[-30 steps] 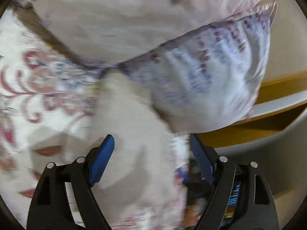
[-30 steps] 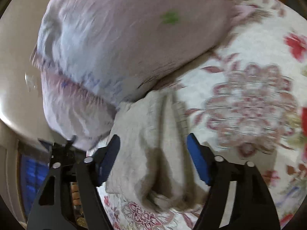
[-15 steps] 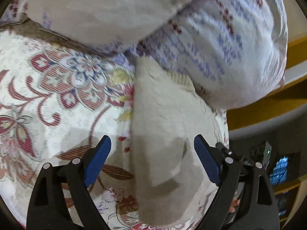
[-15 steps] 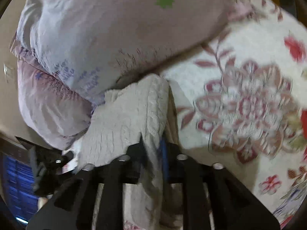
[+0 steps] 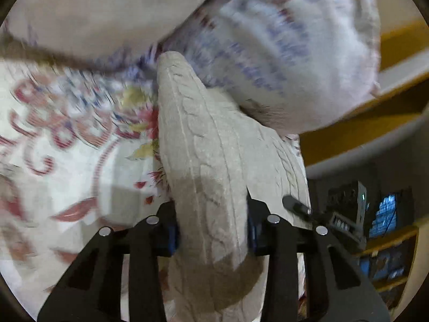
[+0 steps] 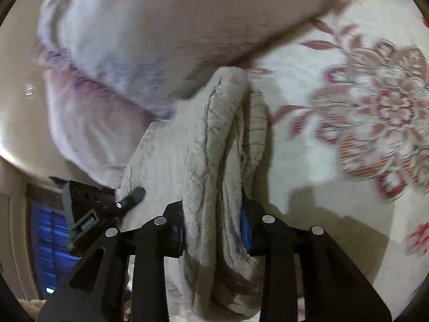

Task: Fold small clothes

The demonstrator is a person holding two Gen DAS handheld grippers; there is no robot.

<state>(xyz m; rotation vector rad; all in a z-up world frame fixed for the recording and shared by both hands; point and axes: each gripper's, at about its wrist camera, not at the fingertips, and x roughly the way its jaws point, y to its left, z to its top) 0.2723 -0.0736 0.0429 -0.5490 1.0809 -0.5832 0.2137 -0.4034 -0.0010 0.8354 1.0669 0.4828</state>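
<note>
Pinching the beige knit garment (image 5: 214, 161) in both the left gripper (image 5: 211, 230) and right gripper (image 6: 213, 230), you hold it over the floral bed (image 5: 80, 166), pillows (image 5: 281, 53) at twelve o'clock. It looks soft, light, floppy; grip bunched edges.

a floral bedspread (image 5: 67, 139) in red and cream fills the left of the left wrist view, two pale pillows (image 5: 295, 53) lie across the top, a yellow wooden frame (image 5: 348, 131) runs at right, and blue-lit shelves (image 5: 388, 214) glow at lower right
</note>
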